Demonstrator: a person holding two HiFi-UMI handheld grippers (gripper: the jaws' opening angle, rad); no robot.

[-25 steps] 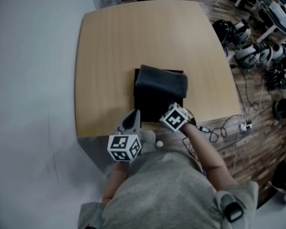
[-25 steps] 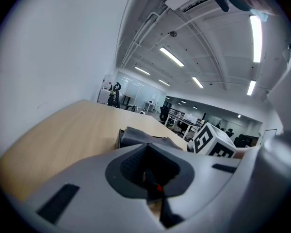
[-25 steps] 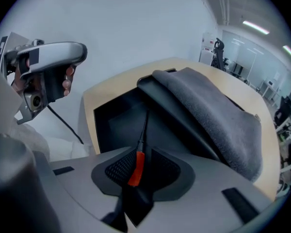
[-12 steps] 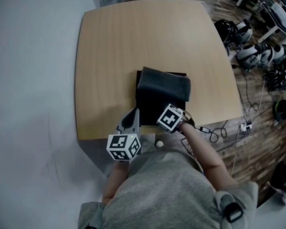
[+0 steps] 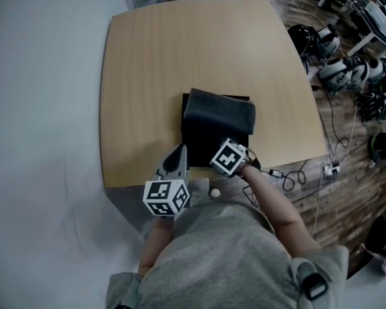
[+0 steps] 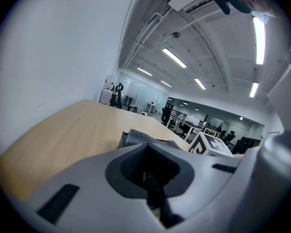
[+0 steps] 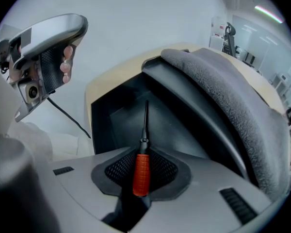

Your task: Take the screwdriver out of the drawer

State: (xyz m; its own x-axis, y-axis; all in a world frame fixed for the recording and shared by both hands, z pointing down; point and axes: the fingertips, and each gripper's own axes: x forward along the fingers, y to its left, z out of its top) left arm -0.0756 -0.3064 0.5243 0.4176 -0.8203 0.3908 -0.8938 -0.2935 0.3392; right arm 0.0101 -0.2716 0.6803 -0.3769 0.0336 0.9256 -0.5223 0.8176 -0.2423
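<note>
Open-plan office/lab: strip lights (image 6: 174, 57) overhead, desk rows w/ chairs (image 6: 166, 115) far back, cables (image 5: 302, 172) & gear (image 5: 338, 69) on wood floor (image 5: 347, 198) at 3 o'clock.

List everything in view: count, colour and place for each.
table: one, light wood, middle of the head view.
drawer box: one, black with a grey fabric top, near the table's front edge, drawer open.
screwdriver: one, red handle and black shaft, pointing into the open drawer.
cables: several, black and white, on the wood floor right of the table.
gear: a cluster, black and white, far right; too small to name.
left gripper: grey, jaws together, empty, left of the box.
right gripper: grey, jaws closing with the screwdriver's handle between them.
person's top: grey, bottom of the head view.
</note>
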